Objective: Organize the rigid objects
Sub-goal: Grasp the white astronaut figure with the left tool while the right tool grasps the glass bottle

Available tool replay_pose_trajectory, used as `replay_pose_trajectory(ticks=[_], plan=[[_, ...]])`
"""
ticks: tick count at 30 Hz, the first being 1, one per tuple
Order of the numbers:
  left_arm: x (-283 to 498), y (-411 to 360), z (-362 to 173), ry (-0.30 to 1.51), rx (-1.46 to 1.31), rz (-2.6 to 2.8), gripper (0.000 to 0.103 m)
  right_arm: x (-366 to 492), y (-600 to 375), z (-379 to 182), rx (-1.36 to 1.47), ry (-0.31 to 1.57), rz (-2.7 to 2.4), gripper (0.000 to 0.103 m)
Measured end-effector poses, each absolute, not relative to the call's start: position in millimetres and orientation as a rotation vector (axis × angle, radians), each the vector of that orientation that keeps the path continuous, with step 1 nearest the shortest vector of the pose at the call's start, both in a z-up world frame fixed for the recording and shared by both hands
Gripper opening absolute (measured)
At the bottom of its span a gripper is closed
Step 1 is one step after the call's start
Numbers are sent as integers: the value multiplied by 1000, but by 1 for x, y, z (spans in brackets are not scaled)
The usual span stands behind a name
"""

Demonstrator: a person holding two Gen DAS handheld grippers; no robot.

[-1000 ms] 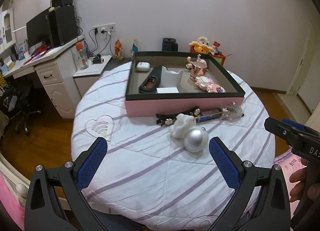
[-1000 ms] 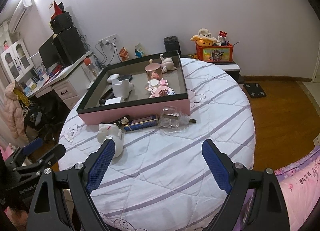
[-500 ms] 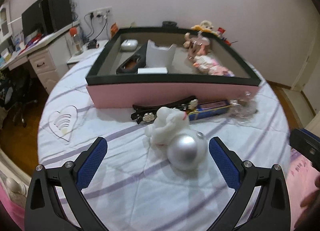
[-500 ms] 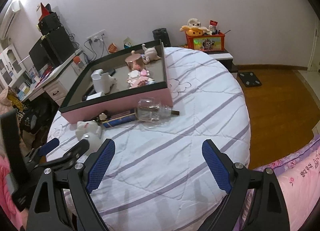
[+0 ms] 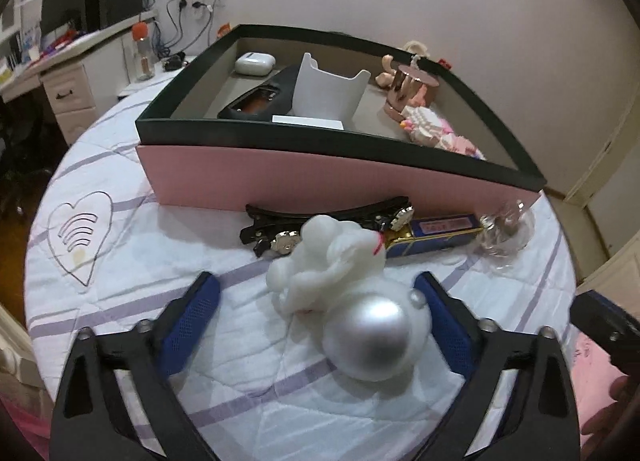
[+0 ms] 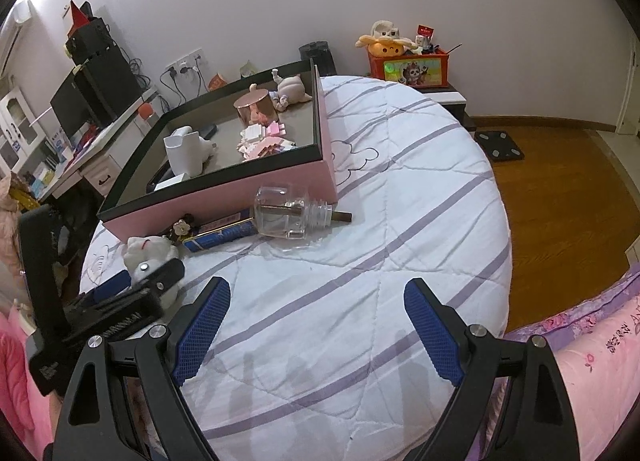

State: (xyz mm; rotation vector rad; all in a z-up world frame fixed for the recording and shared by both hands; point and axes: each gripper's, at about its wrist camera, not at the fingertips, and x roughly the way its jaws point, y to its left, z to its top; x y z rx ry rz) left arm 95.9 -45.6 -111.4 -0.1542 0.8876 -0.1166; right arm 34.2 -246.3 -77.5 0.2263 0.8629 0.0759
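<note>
A white figurine with a silver ball (image 5: 372, 329) lies on the striped quilt, and my left gripper (image 5: 316, 281) straddles it. Its jaws are closing. The right pad (image 5: 444, 321) is beside the ball; the left pad (image 5: 192, 317) stands well clear. In the right wrist view the figurine (image 6: 148, 253) shows behind the left gripper's fingers (image 6: 168, 275). My right gripper (image 6: 318, 289) hangs open over bare quilt with nothing between its pads. A black hair clip (image 5: 320, 217), a blue slim box (image 5: 440, 229) and a clear glass bottle (image 6: 284, 217) lie along the pink box's front wall (image 5: 320, 181).
The pink box with a dark rim (image 6: 224, 189) holds a white holder (image 5: 328, 97), an earbud case (image 5: 254, 63), a copper jar (image 6: 256, 109) and pink block pieces (image 6: 264, 141). A desk (image 5: 68, 73) stands to the left. An orange toy box (image 6: 408, 65) sits behind the bed.
My left gripper has dropped and moved forward until the figurine sits between its fingers, and its jaws have narrowed. The right gripper has sunk a little toward the quilt.
</note>
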Motion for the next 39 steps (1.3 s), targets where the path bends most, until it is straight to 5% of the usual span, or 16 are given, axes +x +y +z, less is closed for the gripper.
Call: replay_pose_trajectory(ticks=[6, 30, 34, 39], plan=[[91, -39, -110, 876, -140, -134, 56, 39, -241, -81, 218, 877, 80, 90], [56, -4, -86, 821, -138, -155, 56, 112, -229, -112, 202, 905, 65, 90], [56, -6, -85, 818, -133, -161, 56, 108, -230, -109, 210, 883, 90, 77], [53, -9, -79, 806, -124, -168, 56, 103, -231, -108, 213, 879, 98, 77]])
